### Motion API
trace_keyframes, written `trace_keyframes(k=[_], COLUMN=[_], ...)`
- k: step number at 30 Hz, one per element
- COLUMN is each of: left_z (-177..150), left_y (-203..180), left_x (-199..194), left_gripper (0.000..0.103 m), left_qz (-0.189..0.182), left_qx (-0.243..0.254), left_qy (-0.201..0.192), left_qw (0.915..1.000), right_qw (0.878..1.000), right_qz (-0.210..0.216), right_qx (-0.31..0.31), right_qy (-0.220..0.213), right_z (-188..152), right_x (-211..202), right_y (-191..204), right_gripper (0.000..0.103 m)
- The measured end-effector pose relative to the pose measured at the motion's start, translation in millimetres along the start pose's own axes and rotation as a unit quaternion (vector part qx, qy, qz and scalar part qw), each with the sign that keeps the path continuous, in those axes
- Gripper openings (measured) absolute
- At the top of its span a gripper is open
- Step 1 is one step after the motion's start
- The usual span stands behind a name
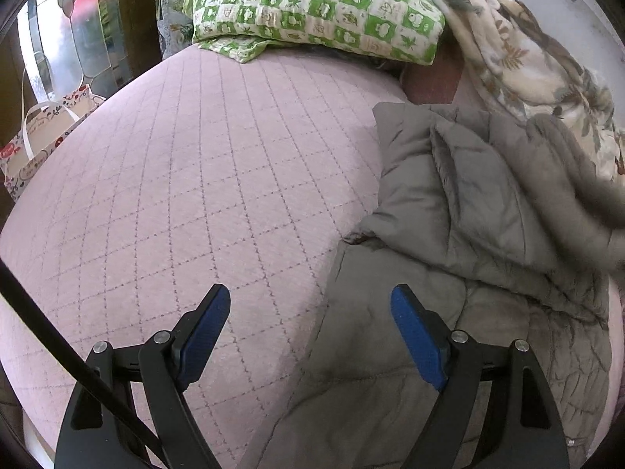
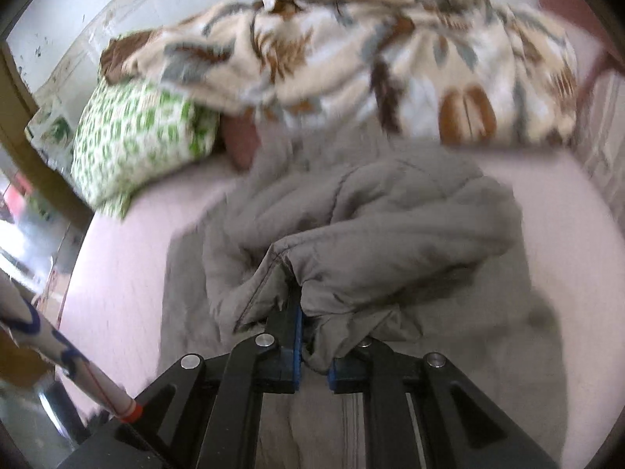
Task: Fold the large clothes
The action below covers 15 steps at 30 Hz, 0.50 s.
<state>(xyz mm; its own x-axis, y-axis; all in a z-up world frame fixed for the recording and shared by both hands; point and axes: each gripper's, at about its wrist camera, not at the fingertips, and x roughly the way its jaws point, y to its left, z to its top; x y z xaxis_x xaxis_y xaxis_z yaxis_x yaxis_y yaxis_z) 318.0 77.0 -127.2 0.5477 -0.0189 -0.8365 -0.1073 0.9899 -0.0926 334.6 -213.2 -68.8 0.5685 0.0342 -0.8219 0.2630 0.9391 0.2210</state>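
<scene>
A large grey padded jacket (image 1: pixel 449 234) lies on the pink quilted bed (image 1: pixel 175 195), bunched at the right in the left wrist view. My left gripper (image 1: pixel 310 305) hangs open above the bed at the jacket's left edge, with nothing between its blue pads (image 1: pixel 414 332). In the right wrist view, my right gripper (image 2: pixel 308 305) is shut on a fold of the grey jacket (image 2: pixel 371 242); the cloth drapes over the fingers and hides the right one's tip. The picture there is blurred by motion.
A green-and-white checked pillow (image 1: pixel 312 8) and a cream floral blanket (image 2: pixel 371 58) lie at the head of the bed by the wall. A patterned tote bag (image 1: pixel 43 136) stands off the bed's left side. A patterned tube (image 2: pixel 58 344) crosses the lower left of the right wrist view.
</scene>
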Motion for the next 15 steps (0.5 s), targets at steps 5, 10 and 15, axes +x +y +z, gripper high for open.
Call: trace_keyframes(k=[5,10,15], left_z=[-2.2,-3.4,-2.9], left_y=[-2.9,-4.6,-5.3], left_x=[0.7,2.8,5.6], left_gripper=[0.084,0.084,0.084], left_qz=[0.003,0.005,0.003], left_qx=[0.005,0.007,0.004], left_qy=[0.001,0.004,0.008], left_qw=[1.0,1.0,0.9999], right_qw=[0.998,0.997,0.998], right_qz=[0.011,-0.003,-0.007], right_qx=[0.033,0.007,-0.031], right_qy=[0.045,0.07,0.06], right_z=[-50.4,-68.4,-75.3], right_x=[32.7,76.0,47.1], right_y=[-14.6,-12.4,-13.1], right_gripper=[0.008,0.008,0.031])
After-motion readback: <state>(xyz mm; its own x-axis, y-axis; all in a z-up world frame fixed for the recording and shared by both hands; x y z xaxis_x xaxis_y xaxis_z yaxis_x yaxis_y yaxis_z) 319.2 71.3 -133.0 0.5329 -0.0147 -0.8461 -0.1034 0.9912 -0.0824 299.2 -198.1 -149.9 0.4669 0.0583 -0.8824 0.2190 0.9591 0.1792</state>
